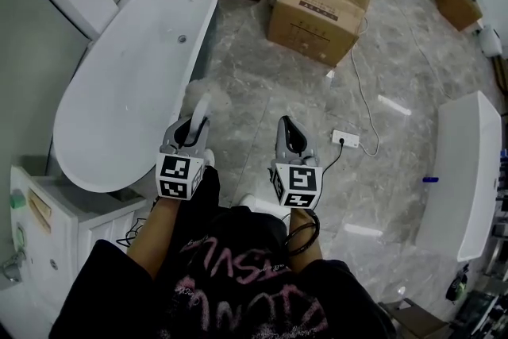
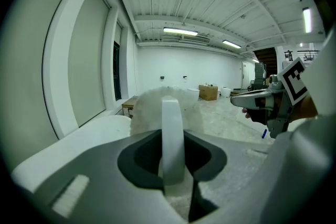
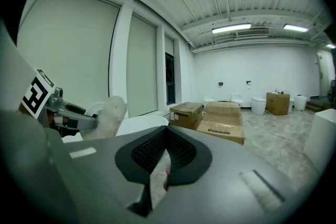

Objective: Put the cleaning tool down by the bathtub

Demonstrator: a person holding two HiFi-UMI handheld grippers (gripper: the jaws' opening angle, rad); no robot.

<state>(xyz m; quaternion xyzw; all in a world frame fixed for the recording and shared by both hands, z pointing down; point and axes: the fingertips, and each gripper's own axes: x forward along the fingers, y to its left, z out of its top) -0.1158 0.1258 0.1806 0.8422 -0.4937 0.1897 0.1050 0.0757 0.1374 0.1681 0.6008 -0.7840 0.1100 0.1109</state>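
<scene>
The cleaning tool is a fluffy white pad (image 1: 208, 95) on a white handle (image 2: 172, 134). My left gripper (image 1: 194, 123) is shut on that handle and holds the pad above the floor, just right of the white bathtub (image 1: 135, 83). In the left gripper view the pad (image 2: 157, 107) stands right behind the jaws. My right gripper (image 1: 287, 127) hangs beside it over the marble floor, shut with nothing in it. In the right gripper view the left gripper (image 3: 73, 115) and the pad (image 3: 107, 113) show at the left.
Cardboard boxes (image 1: 321, 8) stand on the floor beyond the tub. A power strip (image 1: 345, 139) with its cable lies to the right of my right gripper. A second white tub (image 1: 468, 171) is at the far right, a white cabinet (image 1: 48, 226) at the lower left.
</scene>
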